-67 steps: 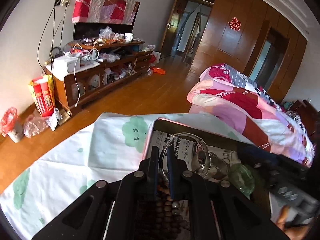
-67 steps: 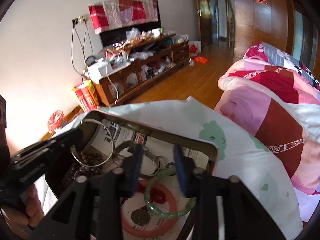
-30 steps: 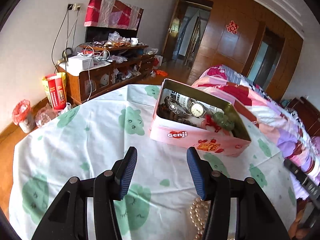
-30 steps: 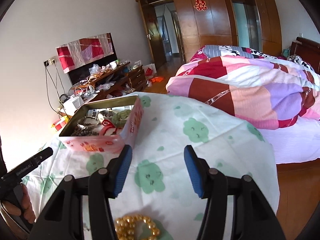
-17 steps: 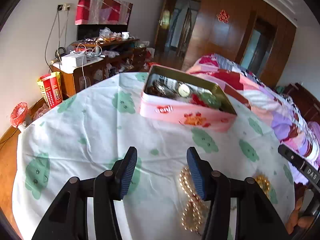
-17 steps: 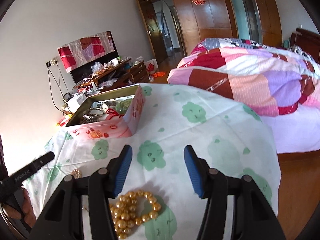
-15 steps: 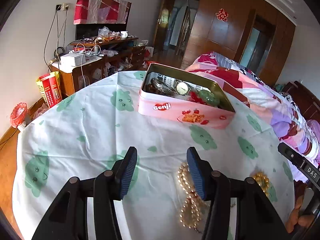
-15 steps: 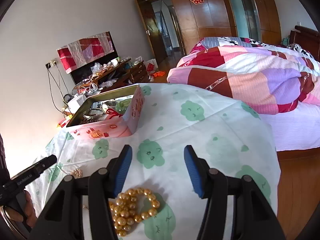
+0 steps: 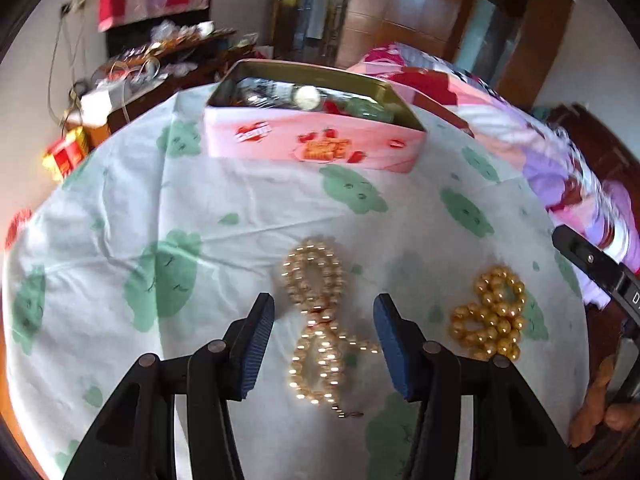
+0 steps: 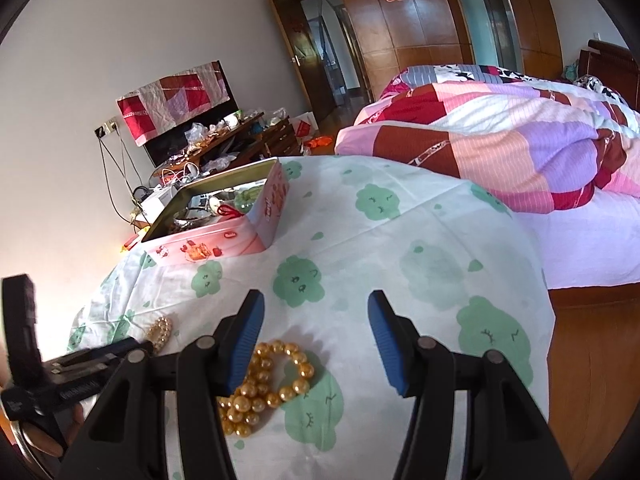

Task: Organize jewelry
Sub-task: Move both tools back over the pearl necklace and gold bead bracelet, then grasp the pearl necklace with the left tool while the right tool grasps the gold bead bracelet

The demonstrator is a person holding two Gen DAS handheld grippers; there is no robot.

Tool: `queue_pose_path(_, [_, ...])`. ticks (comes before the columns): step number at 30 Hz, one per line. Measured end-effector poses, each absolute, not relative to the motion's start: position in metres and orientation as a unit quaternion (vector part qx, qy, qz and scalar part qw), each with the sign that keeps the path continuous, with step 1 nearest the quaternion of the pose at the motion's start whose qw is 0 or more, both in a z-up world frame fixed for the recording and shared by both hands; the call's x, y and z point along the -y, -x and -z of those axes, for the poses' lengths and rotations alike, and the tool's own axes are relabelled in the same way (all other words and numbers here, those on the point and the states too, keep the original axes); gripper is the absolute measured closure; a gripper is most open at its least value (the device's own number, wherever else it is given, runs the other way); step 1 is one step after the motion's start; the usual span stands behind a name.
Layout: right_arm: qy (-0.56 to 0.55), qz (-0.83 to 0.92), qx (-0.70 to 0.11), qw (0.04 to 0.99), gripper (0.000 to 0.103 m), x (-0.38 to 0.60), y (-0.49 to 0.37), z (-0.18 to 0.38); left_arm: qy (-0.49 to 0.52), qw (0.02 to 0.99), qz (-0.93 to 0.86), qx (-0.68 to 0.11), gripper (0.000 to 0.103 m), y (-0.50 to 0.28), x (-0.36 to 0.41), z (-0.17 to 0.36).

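— Jewelry first: where does it lie?
— A pale cream pearl bead strand, looped in a figure eight, lies on the table under a white cloth printed with green clouds. It sits between the spread blue-padded fingers of the left gripper, which touch nothing. A coiled strand of larger golden beads lies to its right, apart from it.
— And the right gripper?
— Its fingers are released too, holding nothing. The golden beads lie partly behind its left finger; whether that finger touches them, I cannot tell.
— The box?
— A pink rectangular tin with strawberry print stands open farther back on the table, with a round watch face, green and red pieces inside.
— Anything else?
— A patchwork quilt on the bed beyond the table.
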State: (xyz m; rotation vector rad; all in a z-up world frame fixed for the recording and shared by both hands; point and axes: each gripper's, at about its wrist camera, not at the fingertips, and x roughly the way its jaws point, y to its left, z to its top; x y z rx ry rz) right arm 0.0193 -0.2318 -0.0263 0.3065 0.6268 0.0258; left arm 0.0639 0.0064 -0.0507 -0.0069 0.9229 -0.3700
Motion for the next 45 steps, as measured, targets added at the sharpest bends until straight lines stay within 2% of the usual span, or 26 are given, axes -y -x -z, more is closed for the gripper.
queue_pose_path(6, [-0.156, -0.017, -0.318, 0.935, 0.046, 0.235, -0.013, 0.031, -0.041, 0.878, 0.168, -0.446, 0.052, -0.06, 0.007, 0.054])
queue_pose_path(7, [-0.157, -0.018, -0.321, 0.934, 0.046, 0.235, -0.013, 0.032, -0.043, 0.878, 0.168, -0.445, 0.064, -0.06, 0.007, 0.053])
queue_pose_path(8, [-0.159, -0.019, -0.322, 0.933, 0.046, 0.235, -0.013, 0.032, -0.042, 0.878, 0.17, -0.445, 0.081, -0.061, 0.006, 0.053])
queue_pose_path(11, [-0.163, -0.027, -0.328, 0.93, 0.046, 0.233, -0.012, 0.034, -0.036, 0.877, 0.178, -0.446, 0.088, -0.063, 0.004, 0.053])
queue_pose_path(14, [-0.159, -0.034, -0.332, 0.929, 0.045, 0.229, -0.011, 0.034, -0.023, 0.876, 0.189, -0.444, 0.091, -0.064, 0.003, 0.053])
queue_pose_path(18, [-0.162, -0.042, -0.337, 0.926, 0.03, 0.226, -0.008, 0.033, 0.019, 0.885, 0.191, -0.424, 0.091, -0.061, -0.013, 0.045])
queue_pose_path(26, [-0.132, -0.071, -0.37, 0.917, 0.03, 0.202, -0.009, 0.042, 0.071, 0.916, 0.172, -0.355, 0.091, -0.047, -0.033, 0.027])
queue_pose_path(32, [-0.052, -0.069, -0.417, 0.905, 0.03, 0.168, -0.021, 0.052, 0.07, 0.916, 0.167, -0.358, 0.091, -0.049, -0.031, 0.028])
queue_pose_path(42, [-0.011, -0.057, -0.447, 0.892, 0.029, 0.154, -0.031, 0.058, 0.057, 0.92, 0.152, -0.357, 0.091, -0.046, -0.029, 0.028])
queue_pose_path(44, [0.0, -0.054, -0.45, 0.892, 0.03, 0.15, -0.032, 0.059, 0.054, 0.921, 0.15, -0.356, 0.091, -0.046, -0.029, 0.027])
queue_pose_path(45, [0.003, -0.054, -0.449, 0.892, 0.035, 0.15, -0.032, 0.059, 0.054, 0.921, 0.149, -0.355, 0.091, -0.045, -0.029, 0.027])
